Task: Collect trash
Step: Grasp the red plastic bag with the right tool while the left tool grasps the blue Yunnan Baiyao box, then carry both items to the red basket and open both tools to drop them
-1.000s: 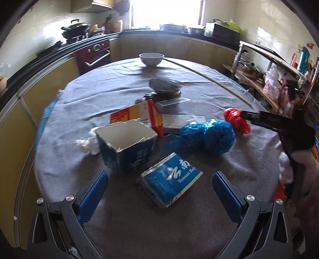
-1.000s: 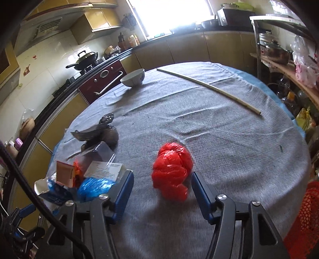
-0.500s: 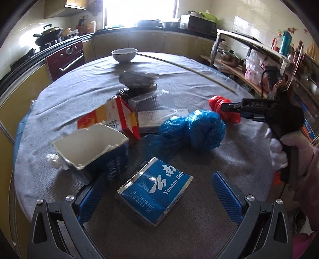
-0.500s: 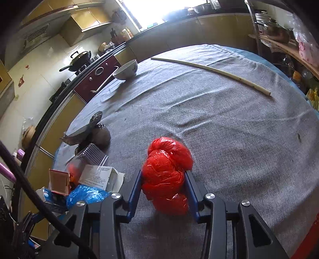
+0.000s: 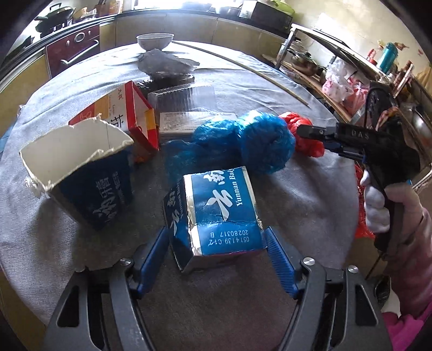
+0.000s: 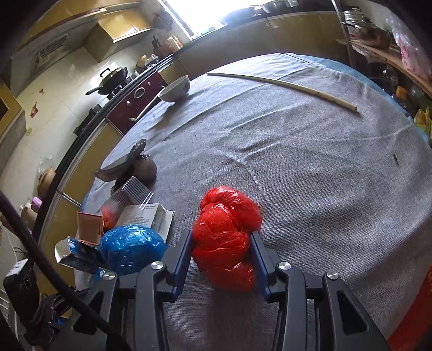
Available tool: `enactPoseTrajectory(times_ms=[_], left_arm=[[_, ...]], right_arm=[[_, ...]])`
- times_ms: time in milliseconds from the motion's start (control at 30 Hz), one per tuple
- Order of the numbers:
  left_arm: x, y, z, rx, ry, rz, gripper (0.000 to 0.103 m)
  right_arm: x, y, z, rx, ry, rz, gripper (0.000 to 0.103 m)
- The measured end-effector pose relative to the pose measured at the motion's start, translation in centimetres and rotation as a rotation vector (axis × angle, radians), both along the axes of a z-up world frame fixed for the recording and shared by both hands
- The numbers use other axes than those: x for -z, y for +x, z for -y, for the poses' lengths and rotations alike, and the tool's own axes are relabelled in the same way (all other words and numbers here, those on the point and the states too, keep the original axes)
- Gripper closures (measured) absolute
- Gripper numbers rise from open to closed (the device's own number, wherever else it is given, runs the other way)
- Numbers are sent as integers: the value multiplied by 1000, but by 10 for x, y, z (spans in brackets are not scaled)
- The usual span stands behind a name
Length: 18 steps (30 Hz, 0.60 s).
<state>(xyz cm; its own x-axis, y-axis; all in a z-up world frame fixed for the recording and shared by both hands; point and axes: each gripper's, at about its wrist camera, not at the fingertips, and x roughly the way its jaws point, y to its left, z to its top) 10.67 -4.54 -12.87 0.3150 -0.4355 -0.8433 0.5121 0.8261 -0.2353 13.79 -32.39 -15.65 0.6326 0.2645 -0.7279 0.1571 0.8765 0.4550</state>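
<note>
Left wrist: blue carton (image 5: 216, 213) between fingers (image 5: 280, 259).

i see a round table (image 6: 310, 167) under grey cloth, yellow cabinets (image 6: 297, 29) along the tiled wall (image 6: 54, 89), a bright window (image 6: 205, 10), and a wok (image 6: 113, 77) on the stove.

**Trash gathered near one edge of a round, grey-clothed table**

A flattened blue and silver carton (image 5: 216, 213) with white lettering lies nearest the table's edge, tilted up on one side. Beside it a torn dark blue box (image 5: 81, 175) leans with its white inside showing. Behind that stands an open red and orange carton (image 5: 127, 113). A crumpled blue plastic bag (image 5: 243, 140) lies toward the middle, and just beyond it a knotted red plastic bag (image 6: 225, 237). Clear packaging (image 5: 183, 94), possibly a plastic tray, lies further in.
</note>
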Motion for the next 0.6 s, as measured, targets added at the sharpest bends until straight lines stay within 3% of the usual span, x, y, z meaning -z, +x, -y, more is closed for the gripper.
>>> enactPoseTrajectory(times_ms=[267, 600], left_arm=[[-1, 6, 7, -48, 30, 16, 31], [-17, -9, 14, -59, 25, 75, 34]], right_arm=[[5, 1, -8, -11, -21, 12, 58], [-13, -35, 2, -13, -52, 106, 59]])
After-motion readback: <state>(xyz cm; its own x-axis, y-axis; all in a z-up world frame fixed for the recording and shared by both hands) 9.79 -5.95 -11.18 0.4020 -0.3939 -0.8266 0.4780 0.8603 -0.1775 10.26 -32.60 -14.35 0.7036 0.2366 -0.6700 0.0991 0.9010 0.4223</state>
